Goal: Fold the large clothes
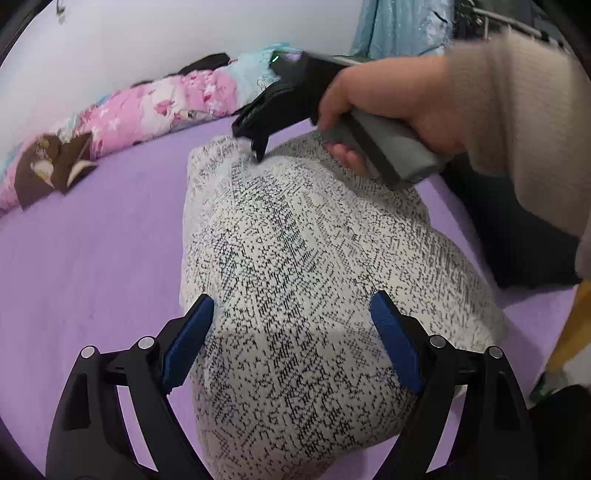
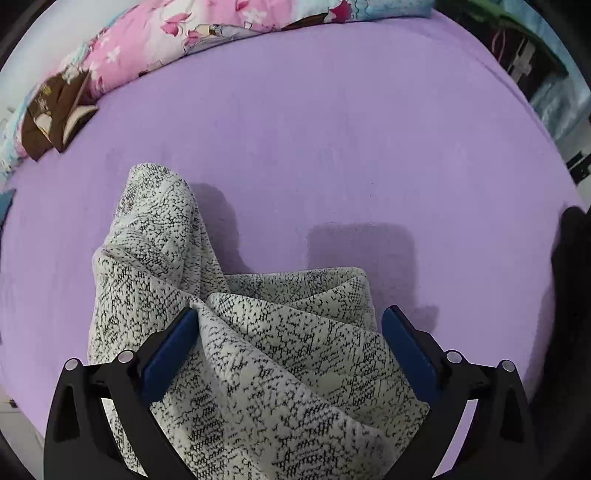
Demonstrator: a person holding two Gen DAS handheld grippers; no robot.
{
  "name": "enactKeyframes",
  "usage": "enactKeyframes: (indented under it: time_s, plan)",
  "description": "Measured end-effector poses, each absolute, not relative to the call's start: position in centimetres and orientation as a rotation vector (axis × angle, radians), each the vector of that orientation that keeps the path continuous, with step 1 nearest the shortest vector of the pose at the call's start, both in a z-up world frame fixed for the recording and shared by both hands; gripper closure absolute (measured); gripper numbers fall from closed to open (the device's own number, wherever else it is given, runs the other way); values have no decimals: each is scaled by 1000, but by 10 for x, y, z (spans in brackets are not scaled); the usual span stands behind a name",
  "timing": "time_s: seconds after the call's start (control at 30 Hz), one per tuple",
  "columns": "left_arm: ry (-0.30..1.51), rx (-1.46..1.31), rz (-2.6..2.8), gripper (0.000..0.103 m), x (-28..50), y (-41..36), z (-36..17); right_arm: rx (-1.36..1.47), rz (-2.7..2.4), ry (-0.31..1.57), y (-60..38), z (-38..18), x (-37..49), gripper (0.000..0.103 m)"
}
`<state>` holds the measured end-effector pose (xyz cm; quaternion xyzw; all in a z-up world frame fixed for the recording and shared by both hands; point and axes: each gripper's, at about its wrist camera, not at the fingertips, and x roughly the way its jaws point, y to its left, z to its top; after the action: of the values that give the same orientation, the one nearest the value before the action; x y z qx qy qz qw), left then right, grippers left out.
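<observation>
A white knit garment with black speckles (image 1: 295, 240) lies bunched on the purple bed sheet (image 1: 92, 258). My left gripper (image 1: 295, 328) hovers over its near end, blue pads wide apart, the cloth passing under and between them. A hand (image 1: 388, 99) in a cream sleeve holds my right gripper (image 1: 258, 147), whose tips point down onto the garment's far end. In the right wrist view the garment (image 2: 277, 350) rises in folds between the right gripper's (image 2: 291, 347) spread pads; the left pad (image 2: 173, 350) brushes a fold, the right pad stands clear of it.
A pink flowered quilt (image 1: 155, 110) with a brown patch runs along the white wall at the bed's far side. A teal curtain (image 1: 402, 26) hangs at the back right. Dark floor or furniture (image 1: 517, 240) borders the bed's right edge. Bare purple sheet (image 2: 332, 147) stretches beyond the garment.
</observation>
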<state>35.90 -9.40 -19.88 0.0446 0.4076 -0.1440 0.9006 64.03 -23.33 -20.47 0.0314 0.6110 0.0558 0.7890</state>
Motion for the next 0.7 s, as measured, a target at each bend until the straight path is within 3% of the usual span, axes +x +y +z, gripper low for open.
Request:
enactKeyframes:
  time_s: [0.17, 0.37, 0.5, 0.7]
  plan:
    - [902, 35, -420, 18, 364, -71, -175, 157, 180, 1206, -240, -138, 613, 7]
    - [819, -105, -422, 12, 356, -20, -143, 82, 313, 1106, -213, -76, 567, 7]
    - [861, -129, -414, 12, 361, -17, -158, 224, 602, 1157, -198, -84, 545, 8]
    - [908, -114, -452, 12, 360, -37, -179, 350, 515, 1265, -234, -152, 547, 11]
